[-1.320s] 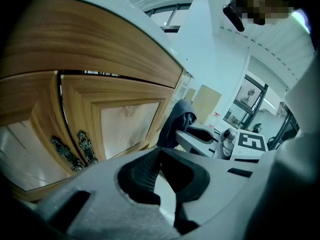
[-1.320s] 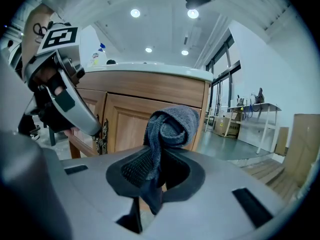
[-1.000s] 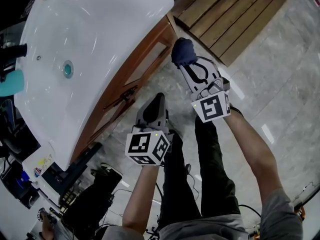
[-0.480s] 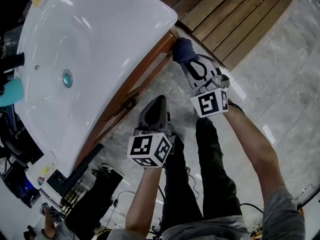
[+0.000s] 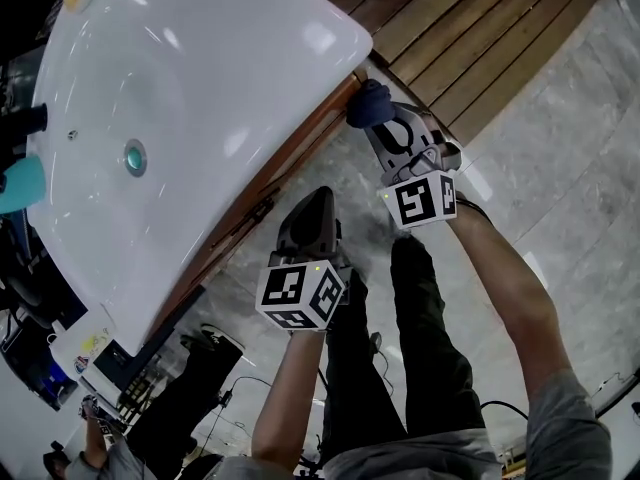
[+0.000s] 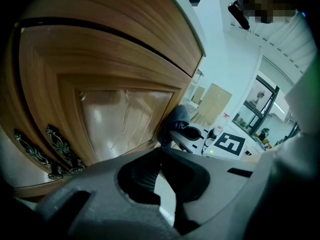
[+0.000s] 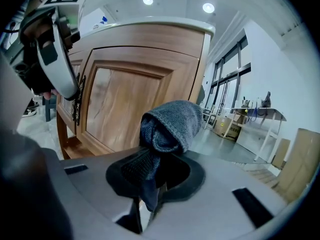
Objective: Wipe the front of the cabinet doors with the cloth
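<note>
One cloth [image 7: 170, 121], pinched in right gripper [image 5: 381, 125] fingers [image 7: 215, 194], points lengthwise at cabinet door [image 7: 125, 104] (left gripper [image 5: 320, 200] closed).

Right tool [image 5: 378, 120], clamped on the dark blue-grey knitted cloth [image 5: 367, 103], has travelled along the brown wooden cabinet front [image 5: 285, 161] toward 1 o'clock. At 1.0 s ago the cloth lay against the door panel; now it sits at the cabinet's end corner, just under the white oval basin's rim [image 5: 345, 30]. That rim now covers the door panel visible before.
</note>
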`<state>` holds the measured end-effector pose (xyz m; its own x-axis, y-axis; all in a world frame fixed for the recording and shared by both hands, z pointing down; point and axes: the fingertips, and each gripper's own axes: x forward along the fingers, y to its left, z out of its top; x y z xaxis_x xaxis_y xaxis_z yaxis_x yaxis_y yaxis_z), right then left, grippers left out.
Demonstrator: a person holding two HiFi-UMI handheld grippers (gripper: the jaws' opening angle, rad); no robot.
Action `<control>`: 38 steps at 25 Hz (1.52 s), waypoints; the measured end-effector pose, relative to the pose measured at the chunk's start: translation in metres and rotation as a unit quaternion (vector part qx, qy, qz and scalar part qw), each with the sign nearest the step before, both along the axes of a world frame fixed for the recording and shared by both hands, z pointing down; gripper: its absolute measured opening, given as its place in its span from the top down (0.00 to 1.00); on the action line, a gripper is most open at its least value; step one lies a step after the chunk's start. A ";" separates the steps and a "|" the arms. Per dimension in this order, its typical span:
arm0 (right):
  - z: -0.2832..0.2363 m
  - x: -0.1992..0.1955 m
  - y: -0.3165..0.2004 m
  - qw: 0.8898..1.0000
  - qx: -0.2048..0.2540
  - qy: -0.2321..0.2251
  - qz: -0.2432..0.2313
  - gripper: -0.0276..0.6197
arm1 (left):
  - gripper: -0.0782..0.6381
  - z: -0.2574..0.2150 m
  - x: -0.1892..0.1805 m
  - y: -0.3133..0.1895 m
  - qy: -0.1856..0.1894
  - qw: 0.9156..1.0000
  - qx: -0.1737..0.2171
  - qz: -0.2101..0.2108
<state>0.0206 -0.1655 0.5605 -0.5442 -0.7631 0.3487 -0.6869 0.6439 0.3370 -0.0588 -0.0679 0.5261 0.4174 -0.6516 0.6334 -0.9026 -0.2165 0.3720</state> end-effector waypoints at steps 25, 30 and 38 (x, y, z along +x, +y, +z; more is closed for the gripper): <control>-0.005 -0.062 0.030 1.000 -0.018 -0.004 0.011 0.87 | 0.88 -0.001 -0.054 0.042 0.007 1.000 -0.014 -0.022; -0.006 -0.071 0.037 0.999 -0.022 -0.007 0.024 0.87 | 0.88 -0.002 -0.063 0.051 0.009 1.000 -0.012 -0.018; -0.003 -0.102 0.056 1.000 -0.028 -0.008 0.007 0.87 | 0.88 -0.001 -0.082 0.066 0.011 1.000 -0.013 -0.023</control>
<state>-0.0815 -0.1097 0.5574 -0.5393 -0.7501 0.3828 -0.7009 0.6518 0.2898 -0.1412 -0.0020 0.5249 0.4007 -0.6547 0.6410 -0.9032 -0.1646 0.3964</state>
